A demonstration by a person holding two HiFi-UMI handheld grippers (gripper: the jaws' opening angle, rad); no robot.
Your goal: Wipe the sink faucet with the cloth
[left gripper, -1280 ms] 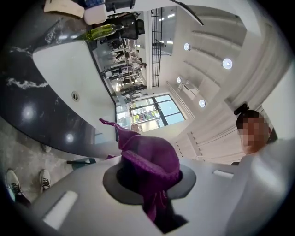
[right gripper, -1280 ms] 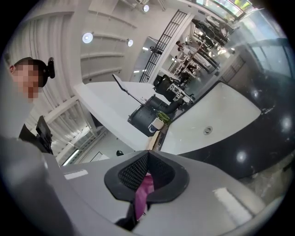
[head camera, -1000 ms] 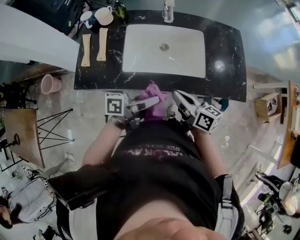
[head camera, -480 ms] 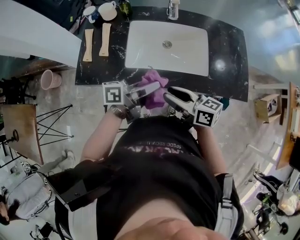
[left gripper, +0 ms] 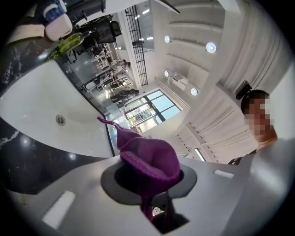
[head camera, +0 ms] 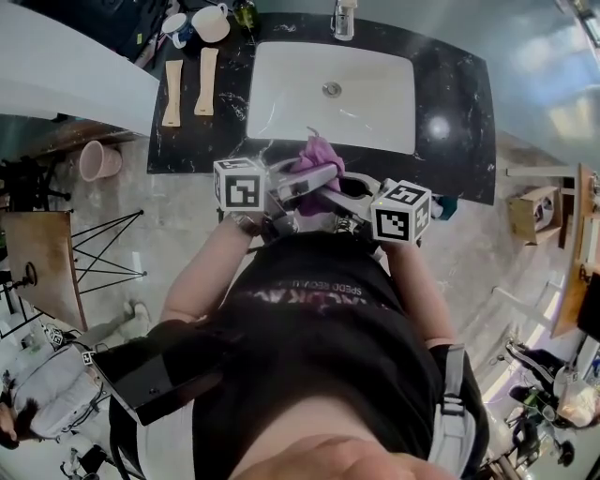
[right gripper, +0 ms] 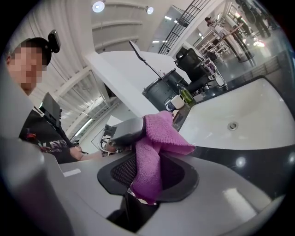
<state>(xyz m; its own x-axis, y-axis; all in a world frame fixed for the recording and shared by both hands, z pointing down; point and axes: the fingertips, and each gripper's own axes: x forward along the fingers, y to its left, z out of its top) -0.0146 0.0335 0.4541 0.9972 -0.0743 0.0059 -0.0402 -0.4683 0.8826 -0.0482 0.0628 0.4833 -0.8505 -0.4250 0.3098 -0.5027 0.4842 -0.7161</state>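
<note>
Cloth (head camera: 317,153): left tool (left gripper: 148,184) pinches it but just eased wider; right tool (right gripper: 147,177) just opened around it, unclamped. Could drop.

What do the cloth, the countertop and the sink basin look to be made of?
Cloth: purple, fuzzy looped pile, likely microfibre. Countertop: black, white-veined, glossy with light reflections, probably polished marble or imitation. Sink basin: smooth glossy white, likely ceramic.

Black counter (head camera: 450,103) (sink (head camera: 366,103), mugs (head camera: 211,21), wooden strips (head camera: 172,94))
</note>
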